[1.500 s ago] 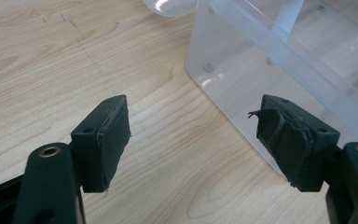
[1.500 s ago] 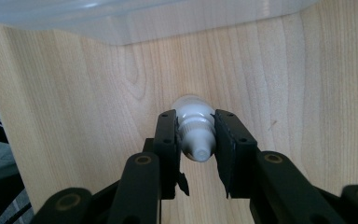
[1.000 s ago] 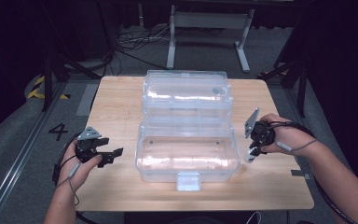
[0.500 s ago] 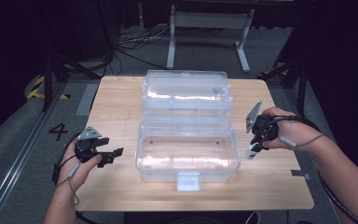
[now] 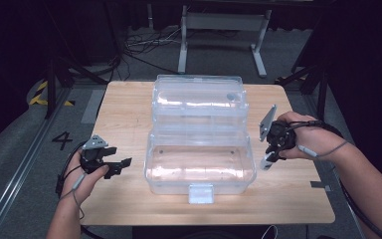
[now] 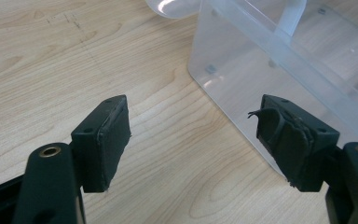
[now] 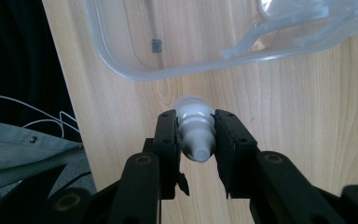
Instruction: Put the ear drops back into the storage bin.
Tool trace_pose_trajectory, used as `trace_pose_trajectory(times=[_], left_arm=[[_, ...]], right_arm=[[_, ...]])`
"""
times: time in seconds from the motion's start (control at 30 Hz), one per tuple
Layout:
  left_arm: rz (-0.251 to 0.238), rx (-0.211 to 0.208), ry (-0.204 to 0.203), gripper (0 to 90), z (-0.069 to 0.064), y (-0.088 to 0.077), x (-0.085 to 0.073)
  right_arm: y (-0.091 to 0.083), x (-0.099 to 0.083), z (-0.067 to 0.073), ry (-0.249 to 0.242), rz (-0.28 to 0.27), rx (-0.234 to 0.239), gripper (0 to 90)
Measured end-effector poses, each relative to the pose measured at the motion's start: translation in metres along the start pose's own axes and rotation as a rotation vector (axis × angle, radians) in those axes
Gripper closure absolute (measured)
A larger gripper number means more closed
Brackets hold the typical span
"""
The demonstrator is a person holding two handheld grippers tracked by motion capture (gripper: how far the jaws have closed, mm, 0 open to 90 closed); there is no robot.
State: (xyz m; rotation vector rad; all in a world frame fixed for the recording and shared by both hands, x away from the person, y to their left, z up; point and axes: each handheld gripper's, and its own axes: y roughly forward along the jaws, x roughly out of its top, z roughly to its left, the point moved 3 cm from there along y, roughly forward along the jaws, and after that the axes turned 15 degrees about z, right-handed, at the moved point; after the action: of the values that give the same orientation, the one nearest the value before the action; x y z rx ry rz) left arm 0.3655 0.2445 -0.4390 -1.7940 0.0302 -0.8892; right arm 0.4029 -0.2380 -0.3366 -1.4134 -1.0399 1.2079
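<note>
At the left edge of the pale wooden table, the left gripper rests with its jaws wide apart and empty, pointing at the clear plastic hinged storage box (lid thrown back). To the box's right, the right gripper clamps a small white plastic dropper bottle, long axis roughly upright, nozzle toward the gripper's camera; the open box lies just to its left, so this hand is nearer.

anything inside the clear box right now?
The clear box looks empty: through its walls the wood table shows and nothing lies in it. The small white bottle is outside, clamped in the right tongs beside the box. Glare hides part of the floor.
</note>
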Motion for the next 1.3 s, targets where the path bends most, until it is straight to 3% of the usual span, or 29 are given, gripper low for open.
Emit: trace_pose_trajectory(times=[0.17, 0.7, 0.77, 1.3], left_arm=[[0.004, -0.001, -0.001, 26.0, 0.0, 0.0, 0.0], [0.005, -0.001, 0.004, 25.9, 0.001, 0.001, -0.001], [0.006, -0.004, 0.002, 26.0, 0.0, 0.001, -0.001], [0.004, 0.001, -0.001, 25.9, 0.001, 0.0, -0.001]], right_arm=[[-0.01, 0.003, 0.004, -0.018, -0.006, -0.024, 71.3], [-0.026, 0.017, 0.016, -0.041, -0.022, -0.042, 71.3], [-0.029, 0.021, 0.019, -0.063, -0.022, -0.043, 71.3], [-0.027, 0.044, 0.025, -0.108, -0.051, -0.031, 71.3]])
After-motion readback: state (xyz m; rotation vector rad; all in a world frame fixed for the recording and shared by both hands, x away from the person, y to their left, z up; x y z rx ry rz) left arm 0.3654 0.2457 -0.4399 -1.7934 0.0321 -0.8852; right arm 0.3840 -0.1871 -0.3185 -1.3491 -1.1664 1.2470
